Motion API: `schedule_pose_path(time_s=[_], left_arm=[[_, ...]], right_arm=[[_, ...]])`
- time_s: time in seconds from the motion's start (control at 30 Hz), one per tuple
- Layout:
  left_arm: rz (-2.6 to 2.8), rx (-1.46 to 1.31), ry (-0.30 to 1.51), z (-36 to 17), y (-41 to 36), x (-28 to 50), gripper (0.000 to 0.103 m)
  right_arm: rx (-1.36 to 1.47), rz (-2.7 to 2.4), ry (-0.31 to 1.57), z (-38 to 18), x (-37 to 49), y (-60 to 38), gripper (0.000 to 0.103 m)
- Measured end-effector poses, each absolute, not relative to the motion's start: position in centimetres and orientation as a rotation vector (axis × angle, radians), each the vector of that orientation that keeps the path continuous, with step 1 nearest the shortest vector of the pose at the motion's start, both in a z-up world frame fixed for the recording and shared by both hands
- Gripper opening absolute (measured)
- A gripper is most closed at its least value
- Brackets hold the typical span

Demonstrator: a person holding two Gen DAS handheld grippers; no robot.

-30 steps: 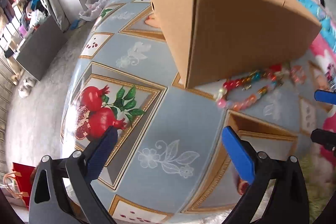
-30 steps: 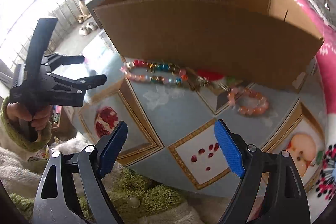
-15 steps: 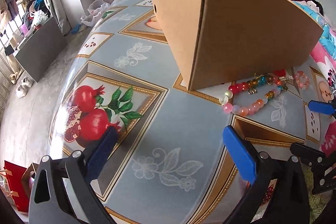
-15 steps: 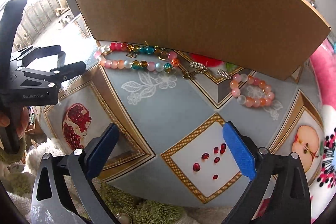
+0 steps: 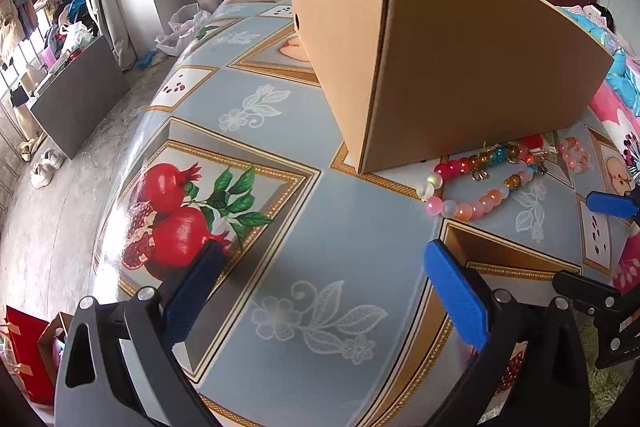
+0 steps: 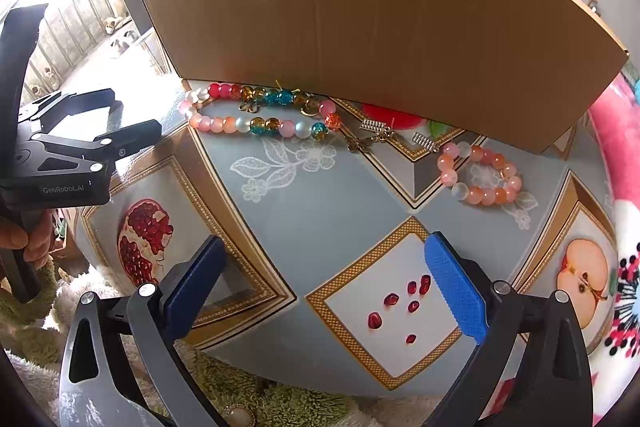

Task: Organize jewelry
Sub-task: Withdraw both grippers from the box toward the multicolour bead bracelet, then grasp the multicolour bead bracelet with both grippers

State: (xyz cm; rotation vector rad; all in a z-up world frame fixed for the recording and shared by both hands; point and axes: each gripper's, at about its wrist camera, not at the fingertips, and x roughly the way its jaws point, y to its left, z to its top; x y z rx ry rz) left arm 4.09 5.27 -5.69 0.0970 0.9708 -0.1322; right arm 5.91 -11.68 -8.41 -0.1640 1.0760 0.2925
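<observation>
A long string of mixed coloured beads [image 6: 260, 113] [image 5: 478, 183] lies on the patterned table close against the tall cardboard box [image 6: 372, 15] [image 5: 452, 67]. A small pink and orange bead bracelet [image 6: 480, 173] [image 5: 574, 155] lies to its right. Small metal charms [image 6: 374, 135] rest between them. My right gripper [image 6: 324, 275] is open over the table's near edge, short of the beads, nothing between its blue pads. My left gripper [image 5: 318, 281] is open too, over bare tablecloth left of the beads. The box's inside is hidden.
The table [image 5: 280, 155] carries a cloth printed with pomegranates and flowers and drops off to the floor on the left. A green fluffy rug [image 6: 280, 403] lies below the near edge. A pink patterned blanket [image 6: 624, 187] lies to the right. A hand [image 6: 28, 247] holds the left tool.
My right gripper sank nearer to the table, and its jaws stand a little wider. The box and beads fill more of its view. The left view tilted slightly.
</observation>
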Motion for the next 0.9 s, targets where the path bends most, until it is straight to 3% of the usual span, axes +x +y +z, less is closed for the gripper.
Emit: schedule_pose_path(time_s=[0.27,0.43,0.67,0.73,0.9], left_arm=[[-0.179,0.038,0.915,-4.2,5.5,4.0,0.097],[-0.226,0.01,0.859,-2.7,5.1,4.4,0.082],[-0.318,0.009,0.899,-2.8,3.4,5.4,0.053],[-0.337,0.019,0.912,-3.0,2.9,5.6,0.046],[-0.353,0.034,0.945,-3.7,2.3,6.0,0.039]], right_arm=[[-0.081,0.343,0.971,-6.0,6.1,-13.5,0.095],[-0.012,0.392,0.925,-3.9,7.2,-14.4,0.094],[0.04,0.375,0.906,-3.3,9.4,-14.9,0.072],[0.047,0.362,0.917,-3.6,10.1,-14.9,0.061],[0.049,0.338,0.954,-4.4,11.4,-14.7,0.043]])
